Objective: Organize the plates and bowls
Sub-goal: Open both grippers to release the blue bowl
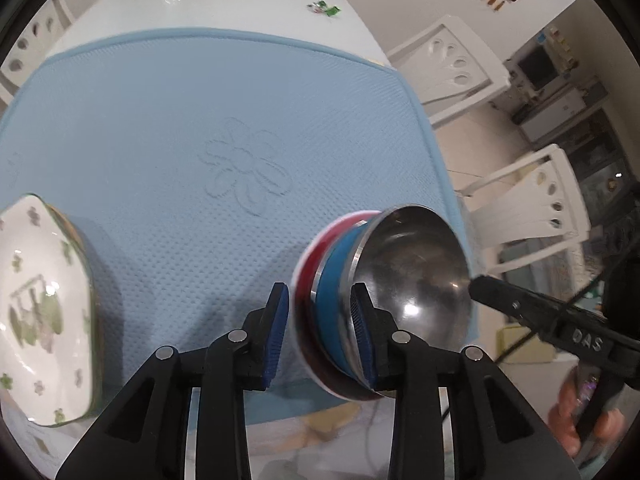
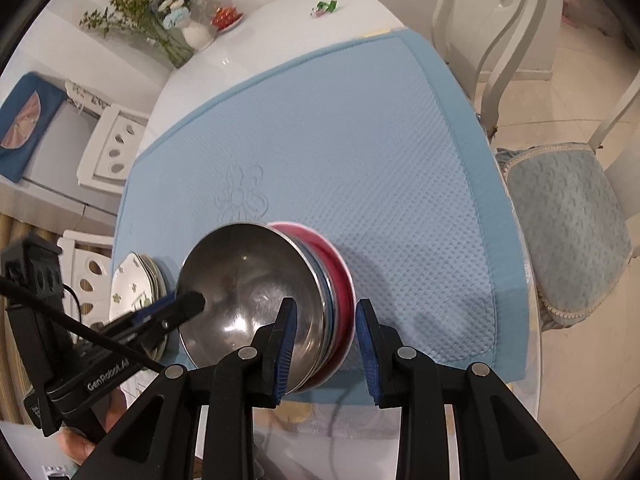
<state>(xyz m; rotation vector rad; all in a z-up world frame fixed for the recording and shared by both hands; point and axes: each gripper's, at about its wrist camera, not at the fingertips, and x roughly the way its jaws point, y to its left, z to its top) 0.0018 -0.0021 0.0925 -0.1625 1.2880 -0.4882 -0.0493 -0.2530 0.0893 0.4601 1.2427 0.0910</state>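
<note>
A nested stack of bowls sits on the blue mat (image 1: 224, 128): a steel bowl (image 1: 416, 272) on top, a blue one (image 1: 334, 276) under it and a red one (image 1: 310, 268) with a white rim at the bottom. My left gripper (image 1: 320, 328) is open, its jaws straddling the stack's rim with a gap on the outer side. My right gripper (image 2: 326, 344) is open too, its jaws astride the opposite rim of the steel bowl (image 2: 248, 292). White floral plates (image 1: 40, 304) are stacked at the mat's left; they also show in the right wrist view (image 2: 132, 284).
The white table (image 2: 248, 40) carries a flower vase (image 2: 196, 32), a red dish (image 2: 226, 16) and a candy wrapper (image 2: 326, 6) at the far end. White chairs (image 1: 532, 208) stand around; one has a blue cushion (image 2: 568, 220).
</note>
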